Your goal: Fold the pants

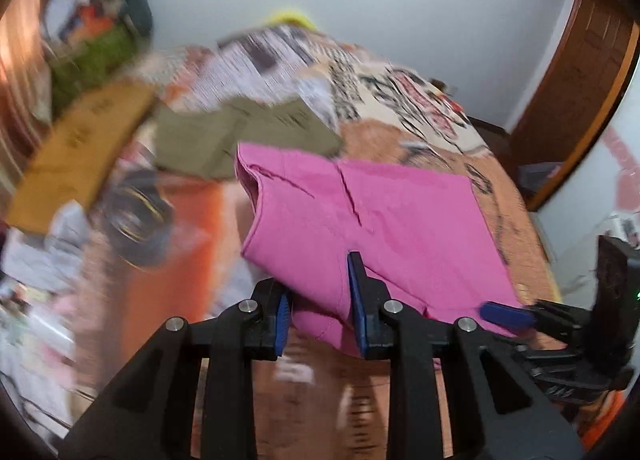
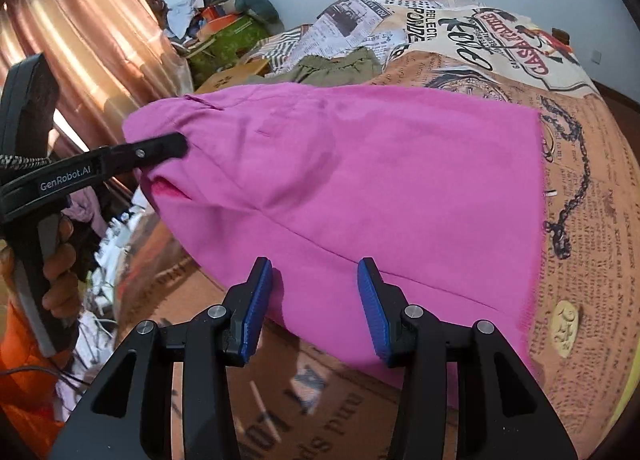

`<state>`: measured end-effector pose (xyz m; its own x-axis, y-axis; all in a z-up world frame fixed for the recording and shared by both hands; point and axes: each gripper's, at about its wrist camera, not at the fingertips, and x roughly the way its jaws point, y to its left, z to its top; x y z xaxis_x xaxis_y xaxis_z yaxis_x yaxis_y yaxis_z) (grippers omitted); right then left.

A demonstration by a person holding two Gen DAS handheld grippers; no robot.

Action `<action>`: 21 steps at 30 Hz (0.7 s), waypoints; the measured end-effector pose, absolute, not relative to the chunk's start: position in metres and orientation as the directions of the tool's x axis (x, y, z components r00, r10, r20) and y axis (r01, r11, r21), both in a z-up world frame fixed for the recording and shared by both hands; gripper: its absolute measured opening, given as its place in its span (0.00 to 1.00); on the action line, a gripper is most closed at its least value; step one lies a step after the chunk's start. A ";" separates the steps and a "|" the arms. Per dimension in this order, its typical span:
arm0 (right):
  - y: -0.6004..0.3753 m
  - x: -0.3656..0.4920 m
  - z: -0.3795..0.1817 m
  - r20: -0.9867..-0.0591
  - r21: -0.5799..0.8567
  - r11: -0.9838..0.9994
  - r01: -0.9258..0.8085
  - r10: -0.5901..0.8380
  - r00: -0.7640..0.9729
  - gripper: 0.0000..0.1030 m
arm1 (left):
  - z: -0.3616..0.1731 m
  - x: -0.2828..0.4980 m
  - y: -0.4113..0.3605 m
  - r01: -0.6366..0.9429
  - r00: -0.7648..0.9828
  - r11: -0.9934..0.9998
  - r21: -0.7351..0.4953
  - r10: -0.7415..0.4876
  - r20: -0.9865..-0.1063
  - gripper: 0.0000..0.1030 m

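Observation:
Bright pink pants (image 1: pixel 384 215) lie spread across a bed, their near edge lifted off the cover. My left gripper (image 1: pixel 320 306) is shut on a bunch of that near edge, with pink cloth filling the gap between its blue pads. In the right wrist view the left gripper (image 2: pixel 176 143) bites the pants' left corner, and a hand (image 2: pixel 60 260) holds its handle. My right gripper (image 2: pixel 316 304) is shut on the near hem of the pants (image 2: pixel 360 179). The left wrist view shows the right gripper (image 1: pixel 504 316) clamped on the cloth's right end.
The bed carries a newspaper-print cover (image 2: pixel 580 179). An olive-green garment (image 2: pixel 340 65) lies just beyond the pants. A yellow cardboard box (image 1: pixel 80 155) and a heap of clutter (image 2: pixel 236 19) sit at the back left by a curtain (image 2: pixel 80 31). A wooden door (image 1: pixel 580 79) stands right.

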<state>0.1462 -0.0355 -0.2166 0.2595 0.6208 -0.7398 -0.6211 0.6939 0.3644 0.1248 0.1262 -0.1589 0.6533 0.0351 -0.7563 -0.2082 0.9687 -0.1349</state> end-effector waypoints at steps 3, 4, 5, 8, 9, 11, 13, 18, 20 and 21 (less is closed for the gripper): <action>-0.047 0.148 -0.215 -0.734 0.368 0.724 -0.583 0.611 0.295 0.39 | -0.147 0.123 0.122 -0.193 0.680 0.979 -0.064 0.086 -0.728 0.25; -0.050 0.148 -0.214 -0.737 0.362 0.736 -0.573 0.602 0.307 0.39 | -0.144 0.124 0.117 -0.181 0.689 0.983 -0.039 0.098 -0.718 0.25; -0.055 0.148 -0.214 -0.741 0.353 0.749 -0.560 0.590 0.322 0.40 | -0.141 0.125 0.111 -0.167 0.697 0.986 -0.020 0.104 -0.710 0.25; -0.064 0.147 -0.214 -0.746 0.331 0.774 -0.540 0.565 0.352 0.40 | -0.135 0.128 0.091 -0.125 0.720 0.992 0.027 0.109 -0.686 0.25; -0.068 0.148 -0.215 -0.750 0.327 0.782 -0.531 0.556 0.358 0.40 | -0.132 0.131 0.080 -0.102 0.731 0.994 0.046 0.107 -0.674 0.25; -0.073 0.149 -0.220 -0.760 0.329 0.791 -0.516 0.546 0.353 0.40 | -0.127 0.134 0.066 -0.064 0.742 0.996 0.056 0.085 -0.665 0.25; -0.077 0.150 -0.227 -0.762 0.340 0.793 -0.505 0.547 0.345 0.40 | -0.125 0.142 0.052 -0.019 0.745 0.999 0.044 0.044 -0.666 0.25; -0.082 0.151 -0.228 -0.746 0.367 0.783 -0.503 0.570 0.343 0.40 | -0.123 0.158 0.016 0.067 0.740 0.997 0.040 -0.023 -0.672 0.24; -0.083 0.150 -0.229 -0.742 0.373 0.778 -0.505 0.577 0.342 0.40 | -0.125 0.162 0.004 0.103 0.732 0.994 0.042 -0.047 -0.680 0.23; -0.084 0.150 -0.229 -0.739 0.378 0.776 -0.505 0.582 0.340 0.40 | -0.128 0.166 -0.003 0.123 0.722 0.992 0.040 -0.061 -0.690 0.23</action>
